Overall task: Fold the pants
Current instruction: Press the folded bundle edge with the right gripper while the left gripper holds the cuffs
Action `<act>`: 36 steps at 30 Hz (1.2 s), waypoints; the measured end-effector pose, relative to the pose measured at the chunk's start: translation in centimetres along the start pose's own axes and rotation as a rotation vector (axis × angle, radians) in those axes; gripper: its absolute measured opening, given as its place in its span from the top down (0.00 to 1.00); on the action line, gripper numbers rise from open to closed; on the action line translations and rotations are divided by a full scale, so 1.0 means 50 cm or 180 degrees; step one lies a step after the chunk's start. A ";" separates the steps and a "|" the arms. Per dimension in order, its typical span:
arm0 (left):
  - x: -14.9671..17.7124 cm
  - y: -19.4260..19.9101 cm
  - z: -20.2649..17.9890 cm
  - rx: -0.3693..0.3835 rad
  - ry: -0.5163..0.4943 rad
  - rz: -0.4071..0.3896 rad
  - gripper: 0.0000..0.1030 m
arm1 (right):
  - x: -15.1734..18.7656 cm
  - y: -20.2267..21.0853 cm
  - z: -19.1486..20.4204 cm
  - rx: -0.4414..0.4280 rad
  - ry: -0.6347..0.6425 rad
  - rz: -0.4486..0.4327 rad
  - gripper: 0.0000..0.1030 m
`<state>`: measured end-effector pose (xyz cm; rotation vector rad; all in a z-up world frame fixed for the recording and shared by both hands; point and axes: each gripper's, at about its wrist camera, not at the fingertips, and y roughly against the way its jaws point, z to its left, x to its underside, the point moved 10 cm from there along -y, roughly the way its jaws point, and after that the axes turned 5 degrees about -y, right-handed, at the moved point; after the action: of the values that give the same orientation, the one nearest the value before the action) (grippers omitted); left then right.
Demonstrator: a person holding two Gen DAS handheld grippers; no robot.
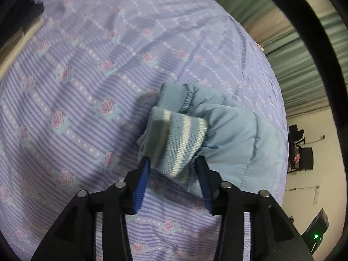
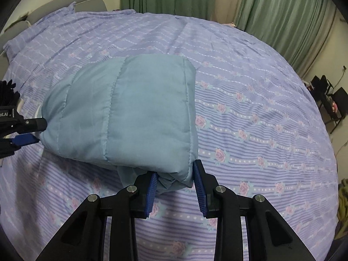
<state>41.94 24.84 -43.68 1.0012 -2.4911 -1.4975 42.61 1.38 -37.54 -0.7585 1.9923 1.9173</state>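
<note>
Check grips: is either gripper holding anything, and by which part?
Both jaws stand apart, straddling the folded light-blue padded pants. Left gripper brackets the striped ribbed cuff; right gripper brackets the near fold edge. Clamping cannot be told.

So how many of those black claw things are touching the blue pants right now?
2. The left gripper sits at the striped cuff end of the pants; the right gripper is at the opposite end, fingers either side of the folded edge. Both jaws look open.
</note>
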 end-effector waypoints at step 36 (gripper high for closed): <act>-0.068 0.005 0.007 0.0018 -0.0345 -0.0193 0.50 | -0.099 -0.062 -0.047 -0.1049 -0.1212 0.0100 0.16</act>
<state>44.37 27.09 -42.79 1.0322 -2.5607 -1.6044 48.76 0.01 -37.28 -0.3909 1.4935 2.2396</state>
